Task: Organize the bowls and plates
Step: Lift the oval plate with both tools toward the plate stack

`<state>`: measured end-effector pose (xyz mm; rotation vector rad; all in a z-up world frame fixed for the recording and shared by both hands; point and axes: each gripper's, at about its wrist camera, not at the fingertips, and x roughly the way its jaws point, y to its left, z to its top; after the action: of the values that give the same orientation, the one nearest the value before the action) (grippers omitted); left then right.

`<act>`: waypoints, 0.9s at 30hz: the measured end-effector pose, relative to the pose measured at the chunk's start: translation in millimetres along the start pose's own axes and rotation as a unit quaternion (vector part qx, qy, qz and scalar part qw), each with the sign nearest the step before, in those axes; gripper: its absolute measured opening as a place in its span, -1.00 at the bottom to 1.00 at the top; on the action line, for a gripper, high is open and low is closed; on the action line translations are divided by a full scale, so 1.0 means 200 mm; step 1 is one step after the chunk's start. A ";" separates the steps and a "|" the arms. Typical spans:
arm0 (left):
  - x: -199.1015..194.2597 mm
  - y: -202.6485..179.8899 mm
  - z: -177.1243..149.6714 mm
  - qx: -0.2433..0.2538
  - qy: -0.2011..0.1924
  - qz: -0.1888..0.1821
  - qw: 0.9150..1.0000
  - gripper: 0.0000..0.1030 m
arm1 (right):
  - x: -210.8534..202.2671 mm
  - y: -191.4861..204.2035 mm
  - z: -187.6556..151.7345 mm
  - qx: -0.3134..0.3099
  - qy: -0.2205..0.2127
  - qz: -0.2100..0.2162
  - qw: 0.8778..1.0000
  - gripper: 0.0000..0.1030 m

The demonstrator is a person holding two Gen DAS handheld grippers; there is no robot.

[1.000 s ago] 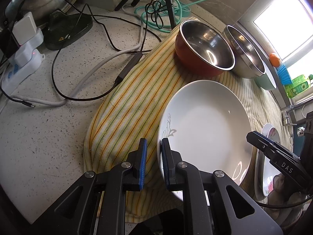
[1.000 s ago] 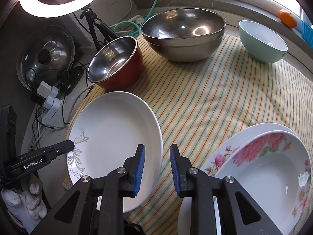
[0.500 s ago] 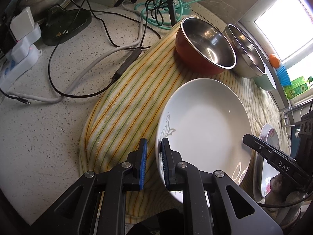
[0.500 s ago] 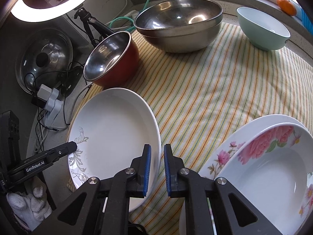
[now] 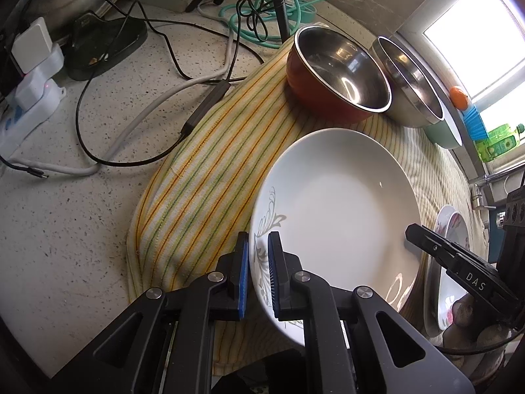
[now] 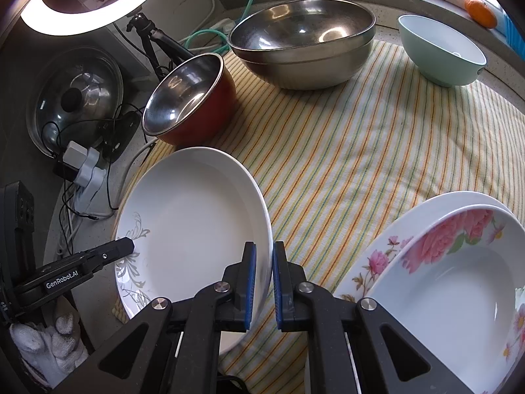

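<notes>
A white plate with a grey leaf pattern [image 5: 338,210] is held above the striped cloth [image 5: 210,164]. My left gripper [image 5: 257,275] is shut on its left rim. My right gripper [image 6: 262,282] is shut on its right rim; the plate also shows in the right wrist view [image 6: 193,223]. Two stacked floral plates [image 6: 452,272] lie to the right. A red bowl with a steel inside [image 6: 190,98], a large steel bowl [image 6: 305,39] and a mint green bowl [image 6: 439,52] stand at the back of the cloth.
Cables, a power strip [image 5: 29,98] and a green hose [image 5: 262,10] lie on the speckled counter at the left. A pot lid [image 6: 72,98] leans at the far left. A ring light tripod [image 6: 151,39] stands behind the red bowl. An orange [image 6: 480,6] sits on the windowsill.
My right gripper closed onto the white plate's right rim. The plate, held at both rims, has lifted and tilted slightly off the cloth.
</notes>
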<state>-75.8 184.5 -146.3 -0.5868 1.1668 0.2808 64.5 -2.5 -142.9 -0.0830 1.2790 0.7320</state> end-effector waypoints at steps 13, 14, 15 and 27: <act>-0.06 -0.03 0.01 0.007 -0.019 -0.002 1.000 -0.81 | -0.06 0.01 -0.01 -0.013 -0.019 -0.004 1.000 -0.87; -0.07 -0.03 0.02 0.008 -0.021 -0.003 1.000 -0.81 | -0.07 0.01 -0.01 -0.012 -0.020 -0.003 1.000 -0.87; -0.08 -0.04 0.02 0.009 -0.023 -0.004 1.000 -0.81 | -0.08 0.00 -0.02 -0.011 -0.022 -0.002 1.000 -0.87; -0.11 -0.15 0.05 0.034 -0.030 -0.018 0.999 -0.81 | -0.24 -0.07 -0.04 0.015 -0.049 0.002 0.999 -0.87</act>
<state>-61.9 166.7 -114.8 -0.5354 1.1027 0.2263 60.2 -37.5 -107.8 -0.0199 1.1962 0.7118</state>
